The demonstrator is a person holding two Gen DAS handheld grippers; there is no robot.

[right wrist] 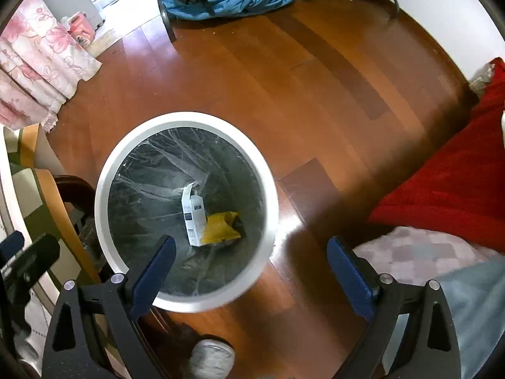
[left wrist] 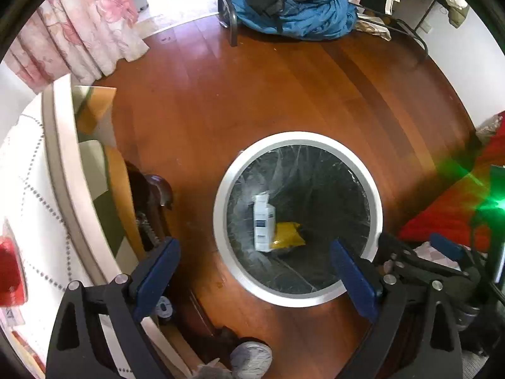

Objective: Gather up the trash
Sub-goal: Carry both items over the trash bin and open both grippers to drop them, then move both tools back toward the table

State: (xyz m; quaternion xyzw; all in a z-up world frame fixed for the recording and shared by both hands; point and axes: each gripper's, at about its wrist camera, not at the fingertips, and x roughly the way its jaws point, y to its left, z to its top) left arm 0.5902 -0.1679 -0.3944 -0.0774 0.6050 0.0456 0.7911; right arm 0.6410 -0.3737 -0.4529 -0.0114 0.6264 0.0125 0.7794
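Both the left tongs (left wrist: pixel 255 259) and right tongs (right wrist: pixel 251 260) gape wide, empty, above the lined bin (left wrist: pixel 221 189), where a white carton (left wrist: pixel 263 224) and what looks like a yellow wrapper (left wrist: pixel 288 235) lie touching.

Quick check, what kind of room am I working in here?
Probably a bedroom in a home: floral curtains, a heap of clothes on a rack, red bedding, and a lined trash bin on wood flooring.

The trash bin (right wrist: pixel 186 303) stands open-topped on bare wooden floor (right wrist: pixel 284 94), hemmed by a bedside cabinet (left wrist: pixel 151 208) at left and red blanket (right wrist: pixel 448 189) at right.
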